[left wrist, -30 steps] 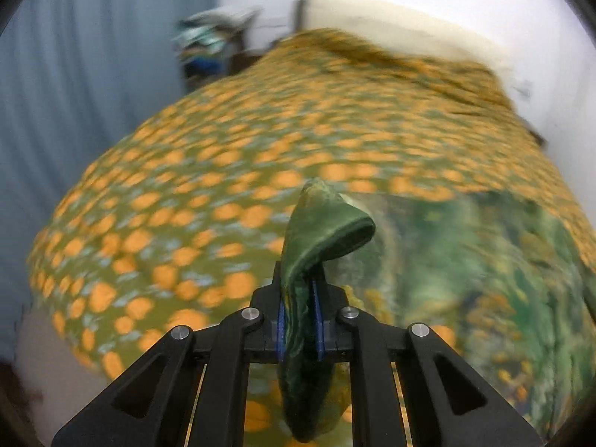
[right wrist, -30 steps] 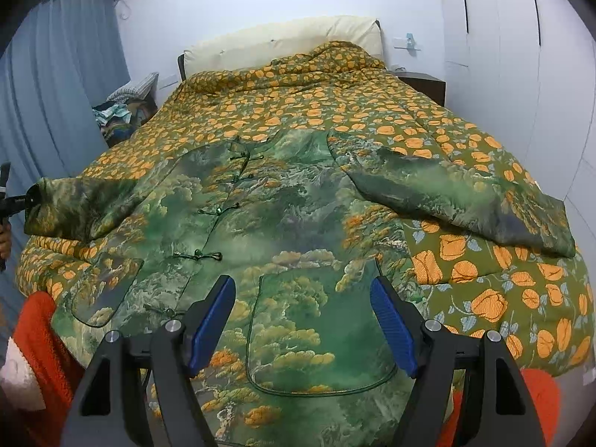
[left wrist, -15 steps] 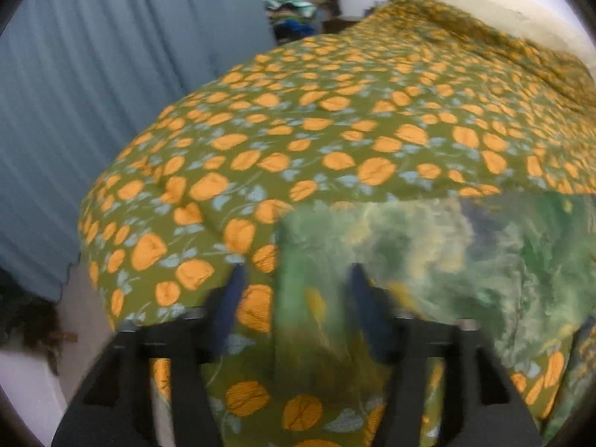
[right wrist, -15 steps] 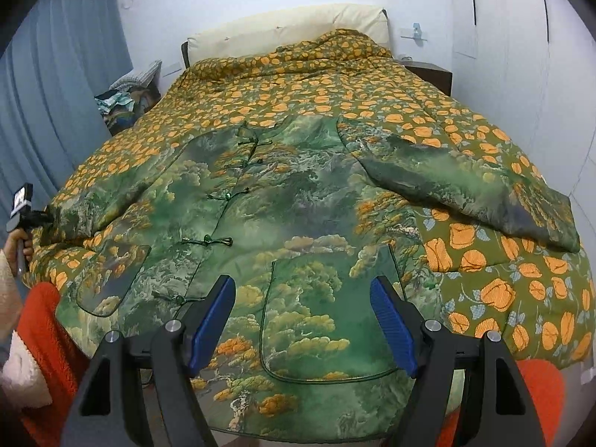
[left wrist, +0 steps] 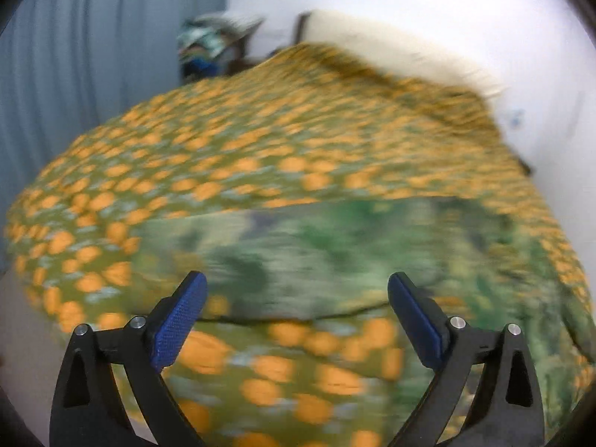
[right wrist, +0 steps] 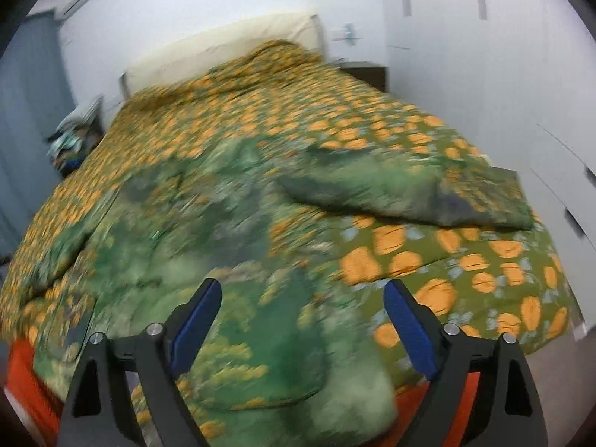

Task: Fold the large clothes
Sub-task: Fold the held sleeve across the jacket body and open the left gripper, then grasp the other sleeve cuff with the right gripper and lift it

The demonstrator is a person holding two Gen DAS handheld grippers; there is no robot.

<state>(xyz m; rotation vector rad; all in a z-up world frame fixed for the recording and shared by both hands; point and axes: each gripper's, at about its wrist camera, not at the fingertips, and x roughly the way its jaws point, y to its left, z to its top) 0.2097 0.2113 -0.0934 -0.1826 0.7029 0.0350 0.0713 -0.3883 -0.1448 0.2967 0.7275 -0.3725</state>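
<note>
Green jacket (right wrist: 238, 246) is lying spread flat on the orange-flowered bedspread (right wrist: 465, 260) — one sleeve (left wrist: 283, 257) is reaching toward my left gripper (left wrist: 296, 316). I am holding my left gripper and my right gripper (right wrist: 301, 320) with fingers wide apart — both are gripping nothing.

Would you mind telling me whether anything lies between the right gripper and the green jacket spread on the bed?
Nothing visible does: the right gripper hangs open directly over the green jacket, with only air between them.

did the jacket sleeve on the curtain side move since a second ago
Yes. The left claw held it raised; now the sleeve lies flat on the orange bedspread, released, claw open.
</note>
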